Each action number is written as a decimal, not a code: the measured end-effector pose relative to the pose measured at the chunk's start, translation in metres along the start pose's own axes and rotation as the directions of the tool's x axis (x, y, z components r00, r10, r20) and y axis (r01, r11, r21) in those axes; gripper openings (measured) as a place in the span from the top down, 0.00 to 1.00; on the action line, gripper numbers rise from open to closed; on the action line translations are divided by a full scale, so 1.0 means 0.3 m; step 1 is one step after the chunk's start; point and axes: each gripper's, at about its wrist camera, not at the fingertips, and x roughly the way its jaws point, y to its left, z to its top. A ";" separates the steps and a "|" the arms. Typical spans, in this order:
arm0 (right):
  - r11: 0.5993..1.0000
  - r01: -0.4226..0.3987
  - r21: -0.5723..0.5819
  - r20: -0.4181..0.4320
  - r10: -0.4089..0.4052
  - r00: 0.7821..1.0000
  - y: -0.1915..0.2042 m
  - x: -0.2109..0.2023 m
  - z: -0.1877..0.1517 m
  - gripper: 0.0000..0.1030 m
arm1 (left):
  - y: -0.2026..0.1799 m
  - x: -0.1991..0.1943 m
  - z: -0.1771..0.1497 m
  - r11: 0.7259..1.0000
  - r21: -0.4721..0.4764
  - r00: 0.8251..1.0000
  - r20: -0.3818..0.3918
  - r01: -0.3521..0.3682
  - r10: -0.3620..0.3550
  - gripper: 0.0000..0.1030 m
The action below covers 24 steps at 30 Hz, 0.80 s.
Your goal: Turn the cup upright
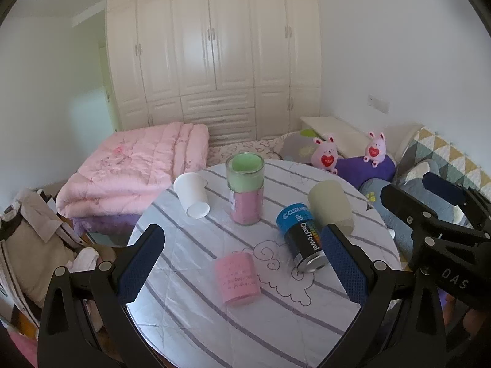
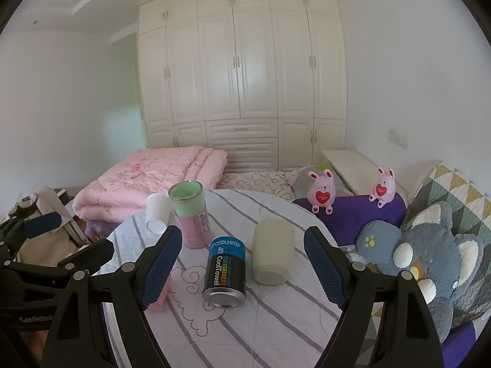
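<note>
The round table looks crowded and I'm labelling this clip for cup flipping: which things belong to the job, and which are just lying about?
For the job:
- pink cup, lying on its side
- white paper cup, on its side
- beige cup, on its side
- left gripper, open
- right gripper, open

Lying about:
- CoolTowel can
- green-and-pink jar, upright
- plush rabbits
- pink quilt

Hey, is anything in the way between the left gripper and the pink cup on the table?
Nothing visible. The pink cup sits straight ahead of the open left gripper, with only bare tablecloth in front of it. The CoolTowel can is close on the cup's right, near one finger, and might get brushed.
</note>
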 end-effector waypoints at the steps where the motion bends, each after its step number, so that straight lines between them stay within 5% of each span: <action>1: 1.000 0.002 0.002 -0.002 -0.002 1.000 -0.001 0.002 -0.001 0.19 | -0.003 0.002 -0.001 1.000 0.004 1.000 0.006 -0.001 0.001 0.00; 24: 1.000 0.015 0.005 -0.040 -0.014 0.999 -0.014 0.063 0.001 0.19 | -0.004 0.034 -0.002 1.000 -0.005 0.999 0.042 0.019 -0.019 0.00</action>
